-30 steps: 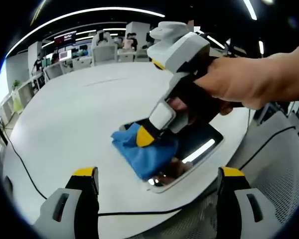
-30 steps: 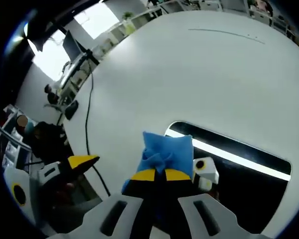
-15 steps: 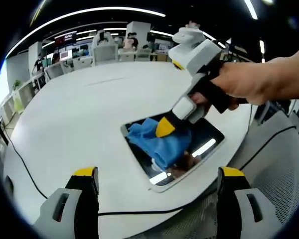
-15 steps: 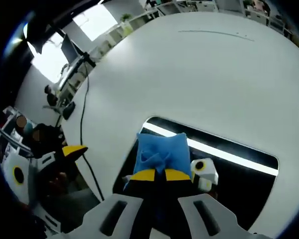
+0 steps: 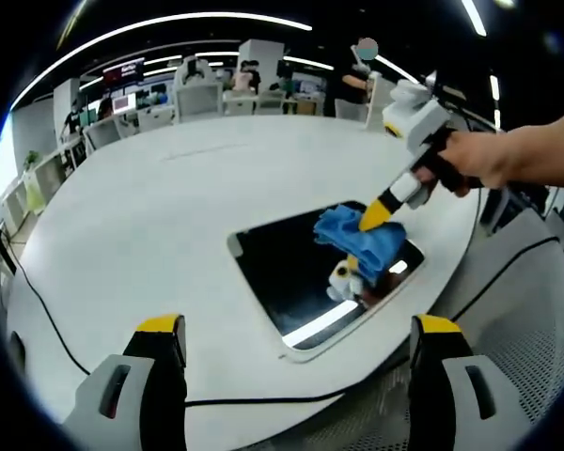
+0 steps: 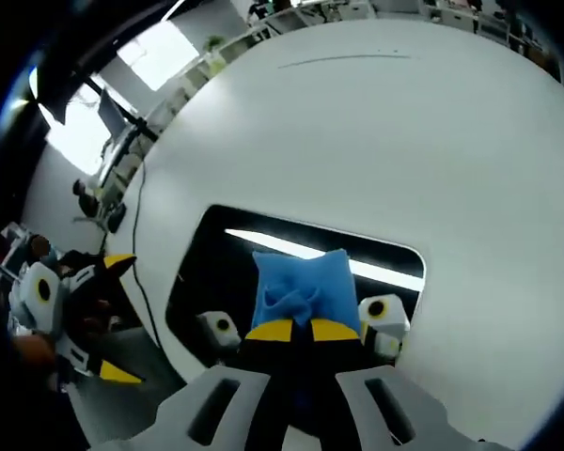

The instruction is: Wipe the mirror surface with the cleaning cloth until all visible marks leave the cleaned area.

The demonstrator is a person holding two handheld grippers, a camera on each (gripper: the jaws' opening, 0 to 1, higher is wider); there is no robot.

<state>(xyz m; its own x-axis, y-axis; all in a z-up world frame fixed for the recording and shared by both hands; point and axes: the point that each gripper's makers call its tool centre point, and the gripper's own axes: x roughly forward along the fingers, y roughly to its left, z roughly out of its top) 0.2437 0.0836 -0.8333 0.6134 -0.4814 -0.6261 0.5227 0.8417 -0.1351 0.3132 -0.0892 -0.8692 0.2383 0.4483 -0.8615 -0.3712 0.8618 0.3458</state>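
Fingers (image 6: 293,330) of the right gripper (image 5: 376,215) clamped tight on the blue cleaning cloth (image 6: 298,287), pressing it flat onto the mirror (image 6: 207,272).
Down on the glass at the mirror's far right corner in the left gripper view, cloth (image 5: 357,240) bunched under the yellow tips, a hand (image 5: 479,160) gripping the handle from the right. Mirror (image 5: 291,282) lying flat on the white counter (image 5: 141,235), dark, with a bright ceiling light strip and the gripper reflected in it. Left gripper (image 5: 296,376) hanging low over the counter's near edge, yellow-tipped fingers (image 5: 160,326) spread wide, nothing between them. Black cable (image 5: 47,310) trailing over the counter edge at left. Same left gripper (image 6: 70,315) off past the mirror's left end in the right gripper view.
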